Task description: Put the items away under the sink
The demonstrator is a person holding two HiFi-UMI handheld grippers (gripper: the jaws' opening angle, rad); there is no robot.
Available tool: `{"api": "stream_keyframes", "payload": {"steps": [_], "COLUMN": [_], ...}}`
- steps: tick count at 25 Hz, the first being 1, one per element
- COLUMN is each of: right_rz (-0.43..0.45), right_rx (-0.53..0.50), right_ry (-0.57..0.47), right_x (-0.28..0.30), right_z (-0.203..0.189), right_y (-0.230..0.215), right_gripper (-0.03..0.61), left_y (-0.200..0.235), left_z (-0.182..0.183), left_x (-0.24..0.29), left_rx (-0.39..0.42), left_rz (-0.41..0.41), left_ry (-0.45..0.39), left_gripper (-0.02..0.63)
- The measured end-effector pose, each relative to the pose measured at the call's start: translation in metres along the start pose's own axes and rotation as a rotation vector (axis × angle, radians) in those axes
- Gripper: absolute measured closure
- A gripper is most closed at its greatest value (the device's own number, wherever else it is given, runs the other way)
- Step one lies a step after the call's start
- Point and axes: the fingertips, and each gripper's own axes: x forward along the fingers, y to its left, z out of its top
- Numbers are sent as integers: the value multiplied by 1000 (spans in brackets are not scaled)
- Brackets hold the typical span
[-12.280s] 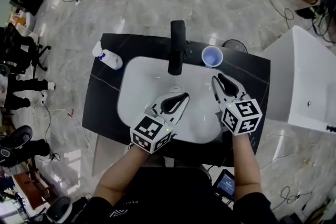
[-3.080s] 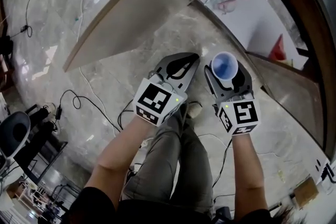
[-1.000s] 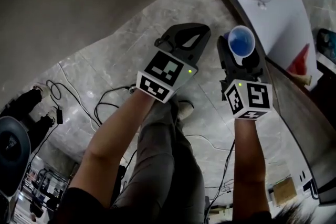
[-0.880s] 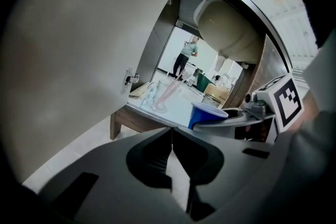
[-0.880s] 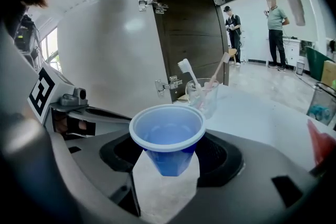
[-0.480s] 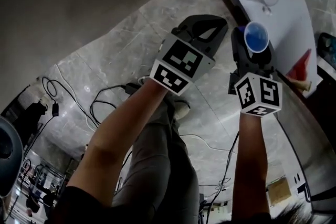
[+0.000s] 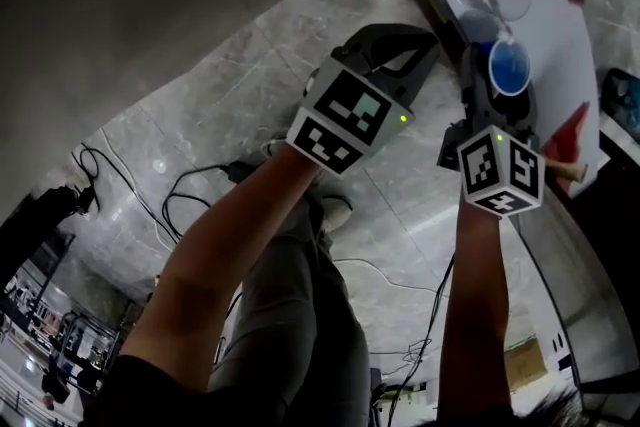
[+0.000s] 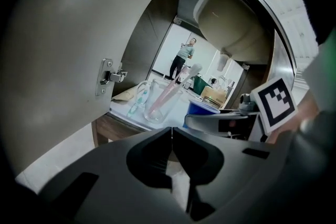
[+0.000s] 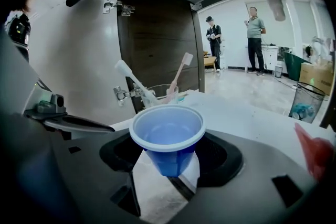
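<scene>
The right gripper [image 7: 497,55], clamped on the small blue plastic cup [image 9: 167,136], has advanced over the white cabinet shelf [image 9: 247,118] near the clear glass tumbler of toothbrushes [image 9: 157,93], so set-down looks close, while the left gripper [image 8: 171,139] hangs pinched together, empty.

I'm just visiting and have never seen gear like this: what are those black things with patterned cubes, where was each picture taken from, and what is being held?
No robot here: a person holds a two-jaw gripper in each hand; the patterned cubes are part of them. One picture comes from a camera on the person's head, looking down at the arms. The other two come from cameras riding on the grippers, looking along their jaws. The left gripper is shut and empty. The right gripper is clamped on a blue cup, close to a white shelf in the open cabinet under the sink. A glass with toothbrushes stands on that shelf.
</scene>
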Motion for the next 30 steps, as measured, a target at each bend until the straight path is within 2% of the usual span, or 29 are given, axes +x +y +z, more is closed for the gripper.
{"api": "stream_keyframes", "payload": {"steps": [6, 11, 16, 27, 30], "right_rz": [-45, -78, -126, -158, -168], "right_rx": [50, 39, 74, 126, 107], "right_ry": [-36, -68, -96, -137, -136], "right_x": [9, 18, 23, 35, 36], "right_z": [7, 16, 16, 15, 14], "right_y": [-19, -33, -49, -58, -58], "right_gripper": [259, 259, 259, 258, 258], "left_y": [0, 11, 13, 19, 18], "left_z": [7, 8, 6, 11, 10], "left_x": [13, 20, 25, 22, 21], "left_rx": [12, 17, 21, 19, 21], "left_rz": [-4, 23, 21, 24, 19], "left_ry": [-25, -24, -25, -44, -40], "left_gripper": [601, 601, 601, 601, 601]}}
